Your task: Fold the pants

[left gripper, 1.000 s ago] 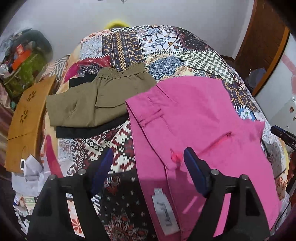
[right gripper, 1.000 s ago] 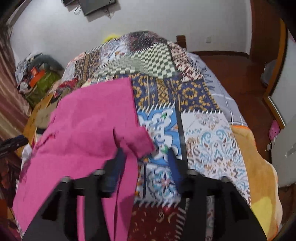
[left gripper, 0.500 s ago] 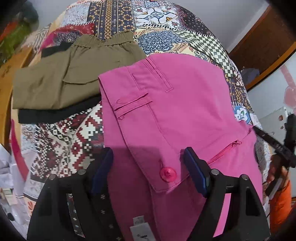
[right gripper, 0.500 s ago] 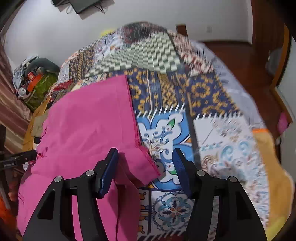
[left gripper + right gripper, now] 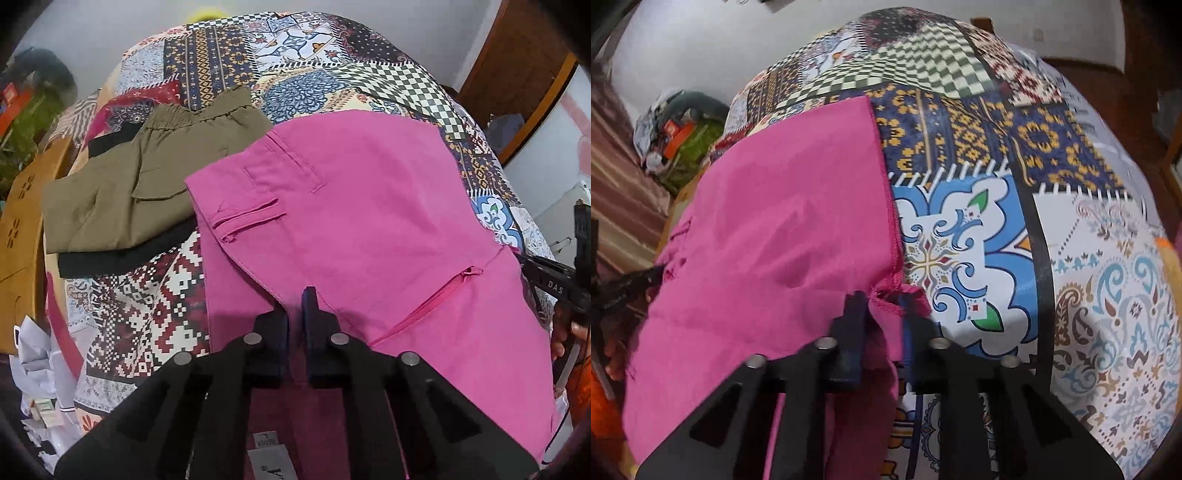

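Grasp step: left tool [image 5: 294, 306] pinches the pink pants [image 5: 351, 206] at the waistband, right tool [image 5: 882, 308] is closing on their hem; next, carry both toward twelve o'clock together.

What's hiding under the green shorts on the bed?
A black garment lies under the olive-green shorts; its edge pokes out along the near side and at the far corner. Both rest on the patchwork bedspread. The black piece's middle is covered, so its kind stays unknown.

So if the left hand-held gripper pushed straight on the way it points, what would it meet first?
The pink pants: the left hand-held gripper is already shut on their waistband edge, so it meets more pink fabric, probably with the patchwork bedspread right beneath.
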{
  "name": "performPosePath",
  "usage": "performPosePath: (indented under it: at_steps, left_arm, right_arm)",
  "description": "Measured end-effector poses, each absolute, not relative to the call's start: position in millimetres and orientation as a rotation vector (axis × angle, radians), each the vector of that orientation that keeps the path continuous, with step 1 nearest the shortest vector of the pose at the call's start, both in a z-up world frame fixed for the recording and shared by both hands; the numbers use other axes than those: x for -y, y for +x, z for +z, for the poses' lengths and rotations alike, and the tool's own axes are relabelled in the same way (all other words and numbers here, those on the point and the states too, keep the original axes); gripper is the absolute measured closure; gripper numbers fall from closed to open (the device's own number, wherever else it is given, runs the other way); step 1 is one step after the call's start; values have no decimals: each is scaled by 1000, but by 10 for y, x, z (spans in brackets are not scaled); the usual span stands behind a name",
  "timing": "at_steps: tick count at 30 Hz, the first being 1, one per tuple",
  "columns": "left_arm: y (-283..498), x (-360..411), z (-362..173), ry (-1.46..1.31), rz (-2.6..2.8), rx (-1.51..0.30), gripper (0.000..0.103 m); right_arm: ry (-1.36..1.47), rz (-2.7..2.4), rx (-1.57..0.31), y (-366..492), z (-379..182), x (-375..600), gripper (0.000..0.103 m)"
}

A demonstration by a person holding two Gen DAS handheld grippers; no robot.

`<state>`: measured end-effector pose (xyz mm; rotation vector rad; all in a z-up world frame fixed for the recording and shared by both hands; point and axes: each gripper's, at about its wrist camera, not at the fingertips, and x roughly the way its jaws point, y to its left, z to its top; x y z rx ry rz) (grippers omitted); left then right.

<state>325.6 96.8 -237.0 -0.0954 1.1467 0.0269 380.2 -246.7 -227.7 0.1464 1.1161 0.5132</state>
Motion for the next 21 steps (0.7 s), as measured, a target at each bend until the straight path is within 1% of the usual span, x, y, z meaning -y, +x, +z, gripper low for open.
performPosePath:
  at_steps: [7,10,14,17,21]
  left_arm:
    - [3218,-1051,-2370,-42,92,-1122,98]
    - [3207,-1082,-2490,-75,88,-1149,97]
    - [3181,-1076,-2449,-74,89,-1132,97]
    - [3150,-1111,-2382,-85,91,-1125,94]
    - [3083,-1224,-2202,-106,122,-1074,89]
  right_arm:
    - [6,473,-1053,3738,-2197,2407,99]
    - [-15,412,-1053,3751,-2248,2476,100]
    - [-32,350,-1072,3711,-2357,2595,100]
    - [-42,361,-1073,3653,-2280,2660,100]
    - [-74,355,-1013,3589,-2035,2682,98]
